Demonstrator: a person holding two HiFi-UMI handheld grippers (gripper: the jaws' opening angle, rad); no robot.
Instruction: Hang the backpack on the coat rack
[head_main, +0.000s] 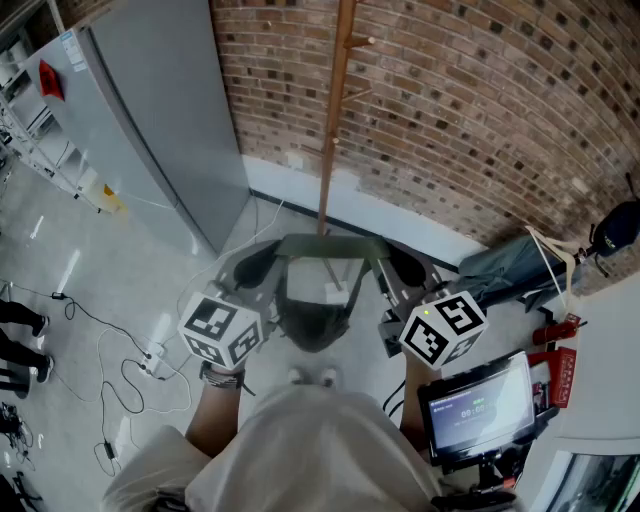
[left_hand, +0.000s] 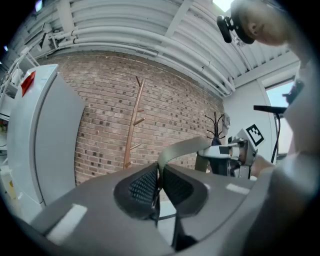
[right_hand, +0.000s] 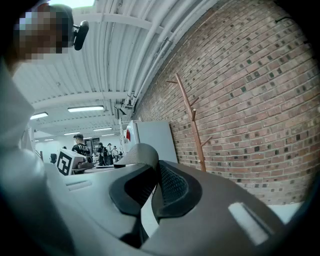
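An olive-green backpack (head_main: 313, 310) hangs in front of me, its top strap (head_main: 325, 245) stretched between my two grippers. My left gripper (head_main: 258, 268) is shut on the strap's left end, and the right gripper (head_main: 405, 268) is shut on its right end. In the left gripper view the jaws (left_hand: 159, 175) pinch the strap (left_hand: 182, 149), which arcs across to the right gripper (left_hand: 235, 150). In the right gripper view the jaws (right_hand: 154, 172) clamp the strap (right_hand: 140, 152). The wooden coat rack (head_main: 335, 110) stands just beyond the backpack against the brick wall, its pegs bare.
A tall grey cabinet (head_main: 150, 120) stands left of the rack. Cables (head_main: 120, 370) trail over the floor at the left. A screen on a stand (head_main: 478, 408), a red tool (head_main: 555, 330) and a blue bag (head_main: 510, 265) crowd the right side. Several people (right_hand: 80, 147) stand far off.
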